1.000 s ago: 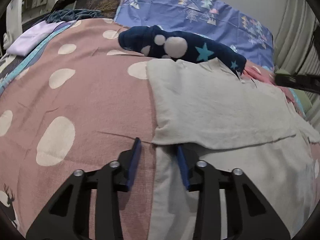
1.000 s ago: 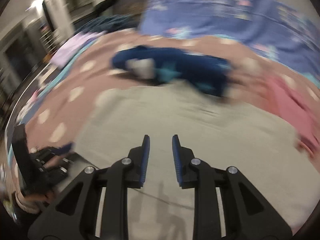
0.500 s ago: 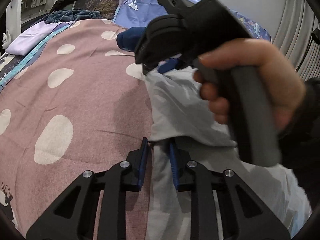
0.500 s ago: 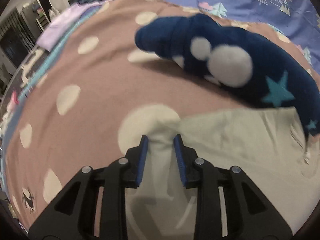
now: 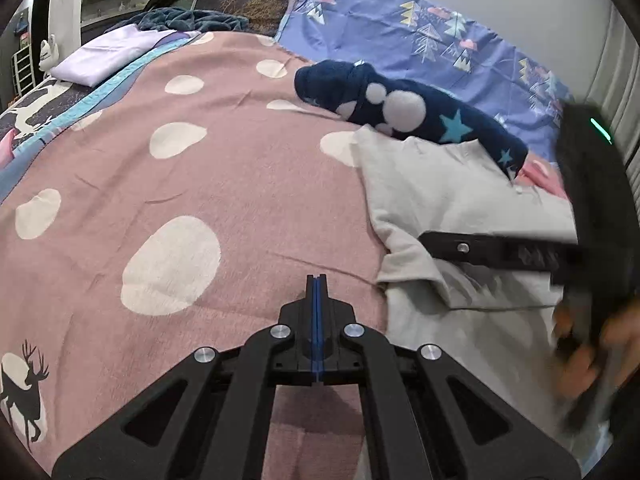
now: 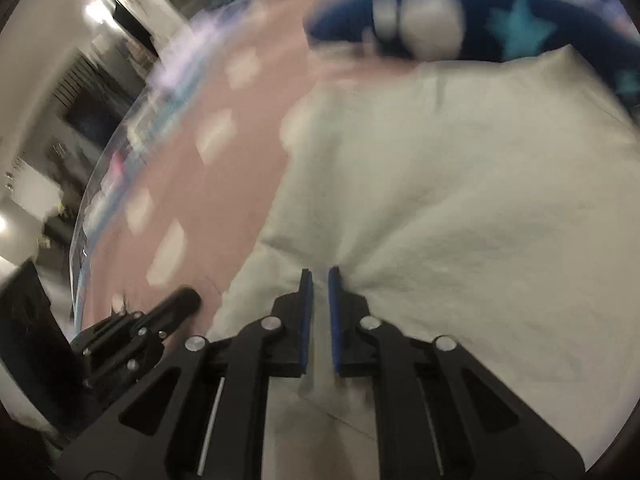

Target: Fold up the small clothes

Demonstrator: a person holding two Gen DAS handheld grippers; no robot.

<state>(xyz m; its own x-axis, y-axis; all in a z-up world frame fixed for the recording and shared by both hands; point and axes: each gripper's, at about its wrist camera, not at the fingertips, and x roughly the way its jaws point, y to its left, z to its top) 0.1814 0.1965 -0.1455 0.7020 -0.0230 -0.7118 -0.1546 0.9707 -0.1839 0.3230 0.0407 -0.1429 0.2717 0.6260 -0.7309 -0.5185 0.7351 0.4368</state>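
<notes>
From the left wrist view, the left gripper (image 5: pixel 316 280) is fully closed, blue pads pressed flat together with nothing between them, its tip over the bare pink spotted bedspread (image 5: pixel 224 184) just beside the left edge of the grey garment (image 5: pixel 452 200). The garment lies spread on the bed, partly folded, one layer lying over another. Only this view shows the right gripper from outside: one black finger (image 5: pixel 480 248) lies across the grey cloth near its folded edge, and the blurred hand (image 5: pixel 592 356) around the handle sits at the right rim. Behind the garment rests a navy fleece piece (image 5: pixel 404 116) with white dots and teal stars, its edge overlapping the grey cloth's far corner. A sliver of pink cloth (image 5: pixel 540 174) peeks out at the right, a folded lilac item (image 5: pixel 108 56) lies far off at the bed's left corner, and a blue patterned sheet (image 5: pixel 420 44) covers the head end.

The right wrist view is smeared by motion, yet it shows what the other cannot: the right gripper (image 6: pixel 318 276) has nearly closed, and the grey garment is bunched into a ridge running up into the narrow gap between the pads, so it is pinching the cloth. The left gripper (image 6: pixel 176 304) shows at lower left, over the bedspread beside the garment's edge. The navy fleece piece lies blurred along the top.
</notes>
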